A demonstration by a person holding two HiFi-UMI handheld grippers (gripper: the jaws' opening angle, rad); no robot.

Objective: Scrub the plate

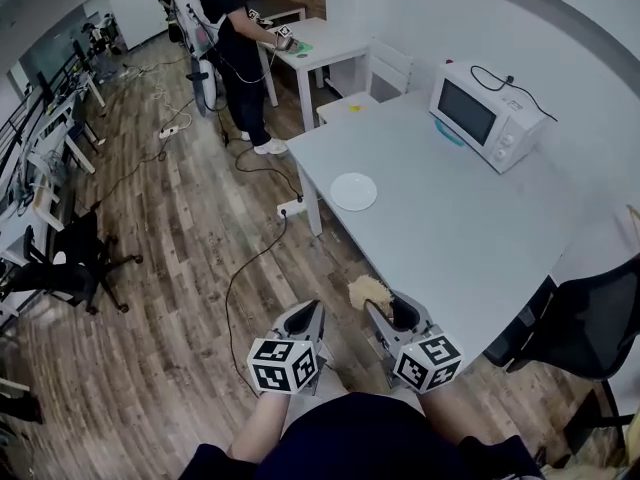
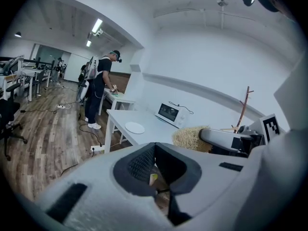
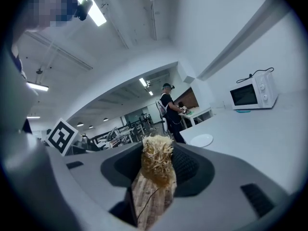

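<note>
Both grippers sit low and close in over the wood floor [image 1: 180, 268], aimed at the bench [image 1: 450, 228]. Left gripper [image 1: 303, 316] fingers pressed together, empty. Right gripper [image 1: 384, 310] fingers pinch a straw-coloured scrubber [image 1: 368, 290]. Plate [image 1: 353, 191] lies on the bench, well ahead.

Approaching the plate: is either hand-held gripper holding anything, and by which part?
Right hand-held gripper: a fibrous scrubber, clamped by one end, the rest sticking past the tips. Left hand-held gripper: shut, empty.
</note>
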